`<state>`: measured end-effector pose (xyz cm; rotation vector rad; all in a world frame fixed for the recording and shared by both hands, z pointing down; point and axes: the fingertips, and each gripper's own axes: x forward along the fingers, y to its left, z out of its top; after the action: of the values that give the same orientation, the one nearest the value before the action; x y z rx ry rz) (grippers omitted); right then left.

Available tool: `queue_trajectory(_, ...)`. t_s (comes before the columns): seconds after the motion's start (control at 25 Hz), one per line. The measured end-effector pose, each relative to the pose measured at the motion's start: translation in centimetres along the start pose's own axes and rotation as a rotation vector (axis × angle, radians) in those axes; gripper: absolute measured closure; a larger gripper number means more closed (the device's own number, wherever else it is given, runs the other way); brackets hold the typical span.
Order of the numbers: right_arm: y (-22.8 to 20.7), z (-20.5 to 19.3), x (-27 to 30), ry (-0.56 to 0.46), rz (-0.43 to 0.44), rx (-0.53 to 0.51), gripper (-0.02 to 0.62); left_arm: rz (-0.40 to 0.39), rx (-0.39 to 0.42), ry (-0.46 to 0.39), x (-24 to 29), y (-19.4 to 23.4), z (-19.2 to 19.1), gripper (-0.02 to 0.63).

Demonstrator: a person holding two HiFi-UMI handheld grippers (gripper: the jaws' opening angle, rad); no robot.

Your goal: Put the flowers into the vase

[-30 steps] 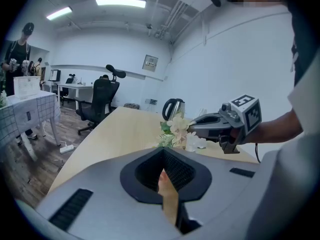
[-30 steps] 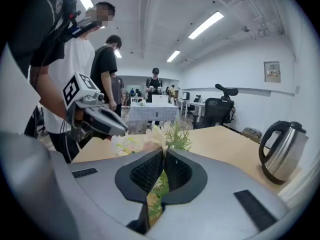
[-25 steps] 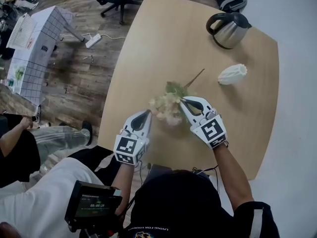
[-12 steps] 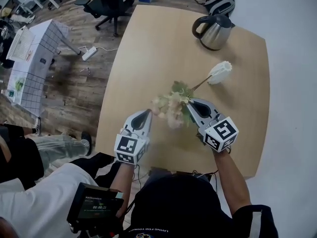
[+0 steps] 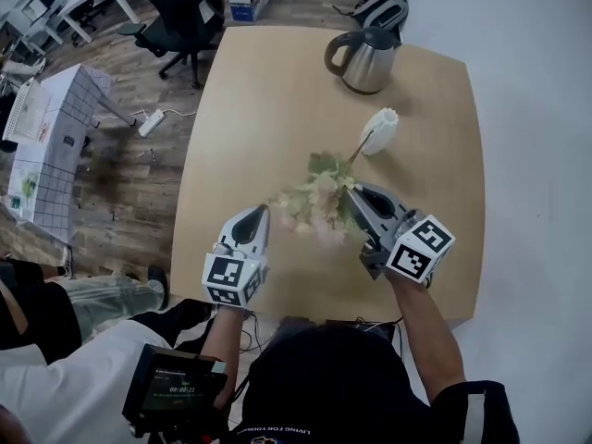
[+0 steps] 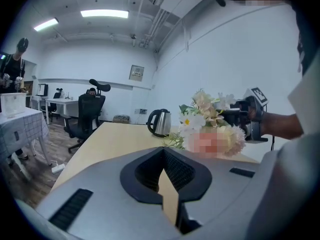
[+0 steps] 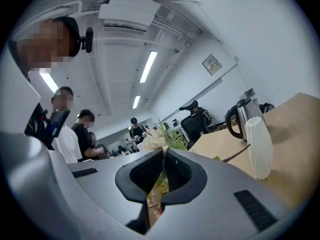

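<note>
Flowers (image 5: 314, 202) are being held over the table (image 5: 250, 109) middle, stems pinched in the right gripper's (image 5: 356, 191) closed jaws, stem end reaching toward the white vase (image 5: 379, 130) at 1 o'clock. The left gripper (image 5: 258, 211), jaws together on nothing, is hovering at 8 o'clock by the near edge. Bare tabletop is lying open toward 11 o'clock.

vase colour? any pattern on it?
The vase is plain white with vertical ribs and no print. The right gripper view shows it best.
</note>
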<state>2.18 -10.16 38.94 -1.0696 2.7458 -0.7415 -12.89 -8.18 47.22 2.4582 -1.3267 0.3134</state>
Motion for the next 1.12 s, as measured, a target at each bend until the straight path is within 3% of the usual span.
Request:
queue_trajectory(0.28, 1.5, 4.8, -2.4, -0.152, 0.081, 0.245, 0.575, -0.006, 0.017, -0.004, 0.0, -0.8, 0.7, 0.601)
queue_trajectory(0.6, 2.7, 7.5, -3.4, -0.226, 0.14, 0.305, 0.575, -0.036, 0.026, -0.011, 0.3, -2.1, 1.0, 0.601)
queue_trajectory(1.12, 3.3, 8.6, -3.5, -0.307, 0.219, 0.422, 0.575, -0.047, 0.027, -0.005, 0.0, -2.6, 0.3, 0.601)
